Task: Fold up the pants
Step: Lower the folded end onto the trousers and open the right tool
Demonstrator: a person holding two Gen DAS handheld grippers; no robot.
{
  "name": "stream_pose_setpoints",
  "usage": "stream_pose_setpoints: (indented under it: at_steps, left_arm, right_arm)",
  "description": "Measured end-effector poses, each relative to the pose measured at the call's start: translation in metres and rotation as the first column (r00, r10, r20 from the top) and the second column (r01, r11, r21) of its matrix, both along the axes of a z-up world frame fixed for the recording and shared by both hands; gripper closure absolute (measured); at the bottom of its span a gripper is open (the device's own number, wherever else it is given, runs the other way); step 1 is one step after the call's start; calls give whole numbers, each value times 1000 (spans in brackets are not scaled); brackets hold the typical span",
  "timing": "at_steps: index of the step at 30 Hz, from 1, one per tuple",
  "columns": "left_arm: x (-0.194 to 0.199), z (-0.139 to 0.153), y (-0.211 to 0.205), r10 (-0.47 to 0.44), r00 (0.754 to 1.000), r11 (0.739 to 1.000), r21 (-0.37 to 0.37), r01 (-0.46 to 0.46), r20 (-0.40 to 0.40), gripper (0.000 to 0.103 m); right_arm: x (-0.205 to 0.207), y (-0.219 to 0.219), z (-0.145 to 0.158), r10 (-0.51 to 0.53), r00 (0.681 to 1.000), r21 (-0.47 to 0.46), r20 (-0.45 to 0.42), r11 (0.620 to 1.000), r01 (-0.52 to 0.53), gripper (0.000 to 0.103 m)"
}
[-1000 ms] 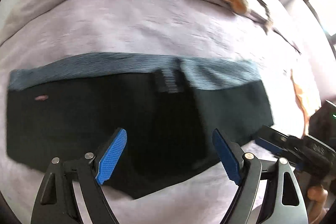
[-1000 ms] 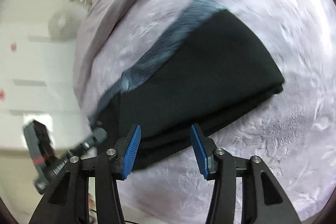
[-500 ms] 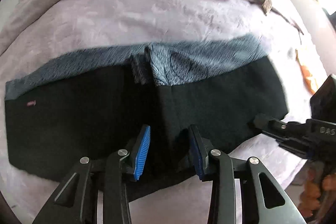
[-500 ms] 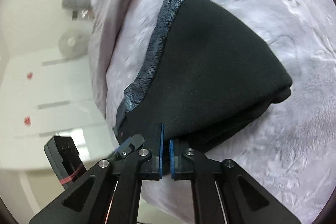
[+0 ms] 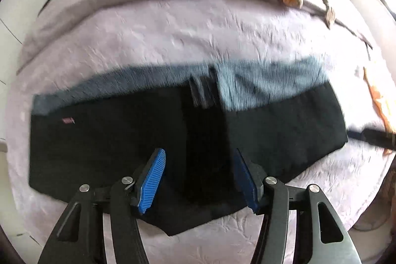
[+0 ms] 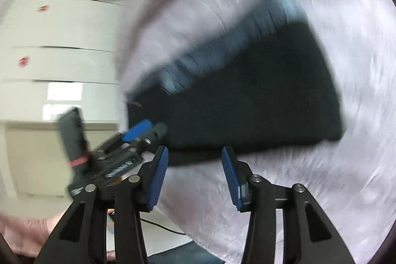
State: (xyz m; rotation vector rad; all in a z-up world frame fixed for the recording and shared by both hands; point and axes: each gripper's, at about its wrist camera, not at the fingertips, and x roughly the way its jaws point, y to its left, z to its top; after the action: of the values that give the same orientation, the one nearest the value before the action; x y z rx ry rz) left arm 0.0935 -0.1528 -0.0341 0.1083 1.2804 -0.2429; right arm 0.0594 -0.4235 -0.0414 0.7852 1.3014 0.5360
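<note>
Pants [image 5: 123, 147]: dark garment with a blue-grey waistband, lying flat on the pale bedspread [image 5: 173, 36]; one end already appears doubled over, with a step in the cloth near the middle.
Long axis: runs left to right across the left wrist view, square to the line of the fingers.
Key relation: the near long edge of the pants lies directly ahead of the left gripper [image 5: 198, 177], close to the step; the right gripper [image 6: 194, 173] sits off the near edge toward the folded right end.
Nearer arm: the left gripper, judged from both views.
Left gripper state: jaws parted wide, nothing between them; the fingers [image 5: 152, 181] hang above or at the cloth. Contact cannot be confirmed, as the frame is motion-blurred.
Right gripper state: jaws parted wide, empty; pale bedspread shows between the fingers [image 6: 158, 181], with the pants edge just ahead.
Next move, as judged: a further fold needs a grip on that near edge.
</note>
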Motion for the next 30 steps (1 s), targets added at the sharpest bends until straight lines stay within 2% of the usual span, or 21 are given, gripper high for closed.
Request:
stream_pose_setpoints:
  at_steps: [3, 6, 10, 11, 12, 14, 16, 18, 21, 23, 26, 27, 28, 30]
  left_arm:
    - [16, 12, -13, -3, 1000, 1000, -16, 3, 19, 44]
    - [31, 8, -33, -20, 1000, 999, -35, 20, 15, 44]
    - [40, -10, -55, -45, 999, 997, -66, 45, -6, 44]
    - [42, -17, -61, -45, 999, 998, -55, 44, -12, 44]
    - [44, -23, -64, -39, 999, 999, -33, 39, -12, 44]
    - [45, -34, -61, -23, 1000, 1000, -13, 22, -18, 44]
    - [41, -38, -57, -43, 999, 999, -16, 43, -12, 44]
    - [37, -39, -63, -89, 996, 996, 15, 89, 4, 44]
    - [34, -40, -72, -119, 993, 990, 72, 118, 12, 44]
    - [35, -37, -71, -100, 995, 993, 66, 100, 1, 44]
    - [32, -27, -67, -83, 997, 994, 68, 83, 2, 42]
    - [29, -24, -65, -76, 997, 994, 83, 75, 3, 31]
    - [27, -21, -62, -63, 998, 994, 84, 63, 1, 25]
    - [24, -14, -58, -35, 999, 997, 71, 35, 1, 23]
  right_arm:
    - [23, -46, 12, -89, 991, -79, 95, 992, 97, 49]
    - [53, -80, -19, -166, 985, -129, 52, 977, 171, 49]
    - [83, -88, -75, -181, 981, -26, -72, 983, 179, 51]
    - [86, -91, -92, -174, 979, 35, -108, 983, 179, 59]
    - [88, -86, -99, -176, 976, 38, -128, 982, 182, 61]
    - [92, -77, -97, -188, 969, 48, -160, 979, 198, 63]
    - [92, -73, -83, -166, 978, 62, -129, 983, 175, 65]
    - [93, -65, -71, -148, 983, -31, -104, 989, 146, 65]
    - [105, -53, -83, -141, 985, -219, -102, 969, 116, 65]
    - [114, -42, -91, -150, 983, -280, -103, 953, 116, 61]
    - [111, -30, -76, -134, 989, -326, -69, 939, 105, 57]
    - [109, -22, -69, -118, 991, -341, -57, 936, 92, 55]
    - [104, -20, -62, -106, 993, -359, -48, 930, 82, 52]
    - [90, -18, -49, -90, 995, -399, -34, 914, 69, 42]
